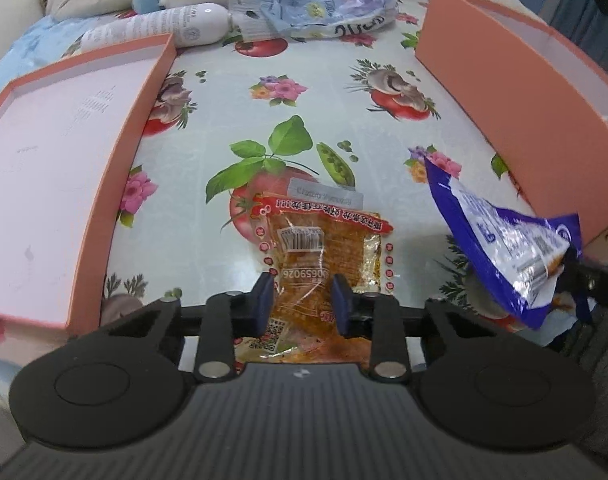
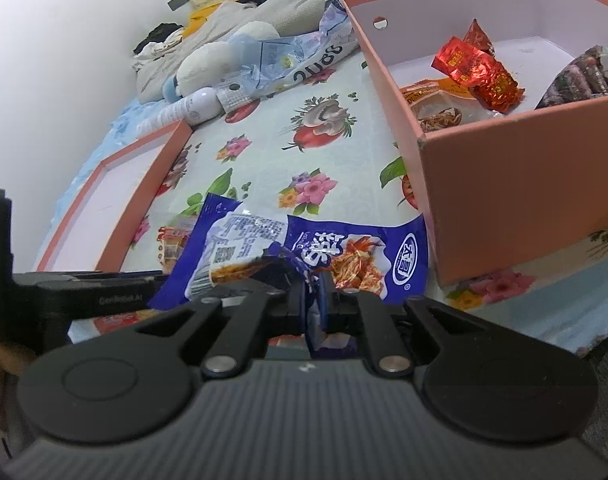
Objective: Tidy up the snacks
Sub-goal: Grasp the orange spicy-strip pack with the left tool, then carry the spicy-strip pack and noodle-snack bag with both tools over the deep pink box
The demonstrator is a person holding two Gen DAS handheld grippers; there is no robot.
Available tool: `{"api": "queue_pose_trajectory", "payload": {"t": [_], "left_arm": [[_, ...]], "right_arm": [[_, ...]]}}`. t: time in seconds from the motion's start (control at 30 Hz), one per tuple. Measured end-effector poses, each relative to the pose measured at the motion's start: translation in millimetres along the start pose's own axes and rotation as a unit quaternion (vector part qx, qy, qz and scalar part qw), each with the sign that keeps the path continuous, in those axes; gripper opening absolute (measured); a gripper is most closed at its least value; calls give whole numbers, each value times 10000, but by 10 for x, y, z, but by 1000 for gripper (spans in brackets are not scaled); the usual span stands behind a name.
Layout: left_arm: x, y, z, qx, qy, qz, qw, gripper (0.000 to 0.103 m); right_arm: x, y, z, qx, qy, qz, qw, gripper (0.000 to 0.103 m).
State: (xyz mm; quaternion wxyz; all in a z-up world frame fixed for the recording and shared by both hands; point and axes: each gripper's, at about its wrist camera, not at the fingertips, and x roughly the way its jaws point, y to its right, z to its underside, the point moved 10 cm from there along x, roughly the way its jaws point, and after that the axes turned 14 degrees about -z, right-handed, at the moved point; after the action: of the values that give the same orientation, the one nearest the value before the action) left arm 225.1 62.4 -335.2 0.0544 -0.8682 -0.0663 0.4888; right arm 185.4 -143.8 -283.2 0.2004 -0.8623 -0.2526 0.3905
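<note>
Blue fingers [image 1: 264,304] of the left gripper [image 1: 302,302] are being held apart at the lower centre of the left wrist view, one on each side of an orange snack packet [image 1: 323,248] that is lying flat on the flowered desk [image 1: 311,120]; the pads are not seen to be pressing on it. A small grey label [image 1: 325,196] is lying just beyond the packet's far edge. At the left of that frame a shallow pink box lid [image 1: 64,168] is resting on the desk, and at the right the outer wall of a deeper pink box [image 1: 523,120] is being shown.

In the right wrist view, the right gripper [image 2: 312,292] is closed on a blue snack bag [image 2: 304,248], the crumpled lower edge of the bag being pinched between its fingers at the lower centre of the frame. The bag is being held above the desk, just left of the near corner of the pink box. Inside the box, at the upper right, red foil packets [image 2: 475,72], an orange-edged packet [image 2: 435,104] and a dark wrapped snack [image 2: 575,80] are lying on its white floor.

At the upper centre, a white bottle [image 2: 192,106], a crumpled pale blue bag [image 2: 296,60] and a soft white toy [image 2: 220,60] are lying at the far edge of the desk.
</note>
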Motion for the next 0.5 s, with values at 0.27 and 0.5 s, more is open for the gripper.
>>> {"api": "queue_pose_trajectory", "payload": {"t": [0.27,0.5], "left_arm": [[-428,-72,-33,-528,212,124,9983,25],[-815,-130,-142,-919,437,170,9947,25]], "right_arm": [[-328,-149,-68,-183,308,38,9993,9],[-660,-211,-157,-97,607,-29,9981,9]]}}
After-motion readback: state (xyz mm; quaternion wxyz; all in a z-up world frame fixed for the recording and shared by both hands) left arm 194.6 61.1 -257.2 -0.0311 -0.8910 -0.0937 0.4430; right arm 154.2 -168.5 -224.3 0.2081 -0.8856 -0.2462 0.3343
